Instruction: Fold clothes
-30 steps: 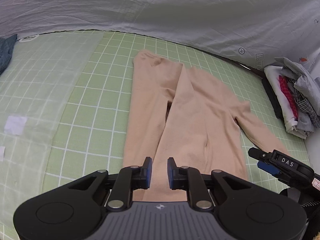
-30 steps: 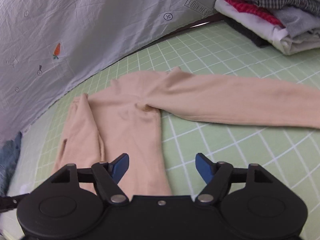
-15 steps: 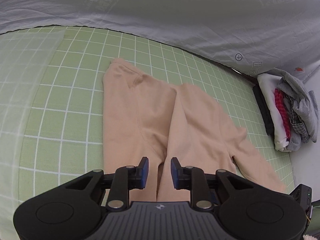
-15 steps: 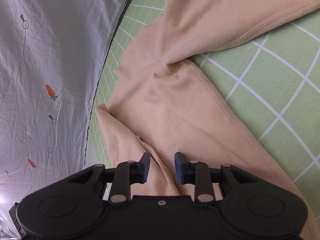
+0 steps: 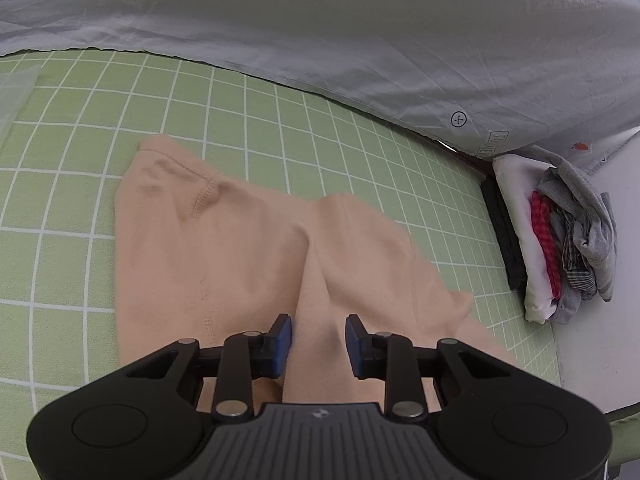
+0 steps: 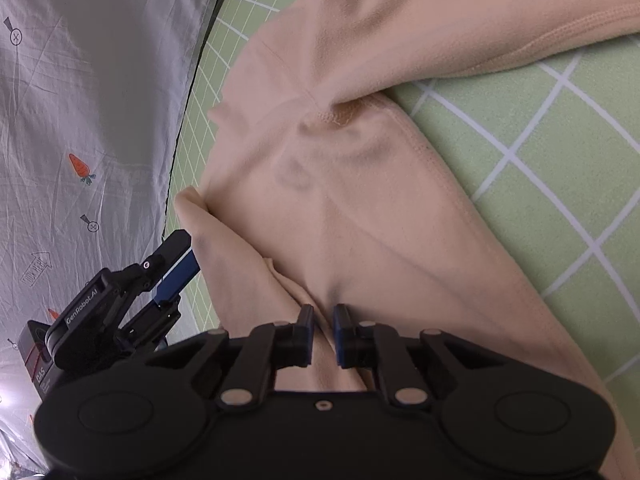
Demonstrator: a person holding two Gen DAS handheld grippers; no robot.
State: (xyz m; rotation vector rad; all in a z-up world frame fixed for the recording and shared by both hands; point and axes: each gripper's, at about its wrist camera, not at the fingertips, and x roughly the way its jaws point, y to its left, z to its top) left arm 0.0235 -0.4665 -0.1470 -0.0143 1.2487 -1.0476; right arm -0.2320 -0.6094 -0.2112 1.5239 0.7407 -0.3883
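A peach long-sleeved top (image 5: 240, 256) lies flat on the green grid mat (image 5: 60, 208), one sleeve folded across its body. My left gripper (image 5: 318, 340) hovers low over the near part of the top. Its blue pads (image 5: 283, 340) stand a little apart, with cloth in the gap but not pinched. In the right wrist view the left gripper (image 6: 180, 264) sits at the folded sleeve's edge. My right gripper (image 6: 323, 332) is closing its jaws on a raised ridge of the top (image 6: 360, 200), and creases run out from the pinch.
A stack of folded clothes (image 5: 560, 240) stands at the mat's right end. A grey sheet with carrot prints (image 5: 360, 40) borders the mat's far side and fills the left of the right wrist view, sheet (image 6: 80, 120).
The left gripper has moved forward and lower over the top, with its pads slightly wider. The right gripper has rolled, dropped onto the top and narrowed from wide open to a pinch on the cloth.
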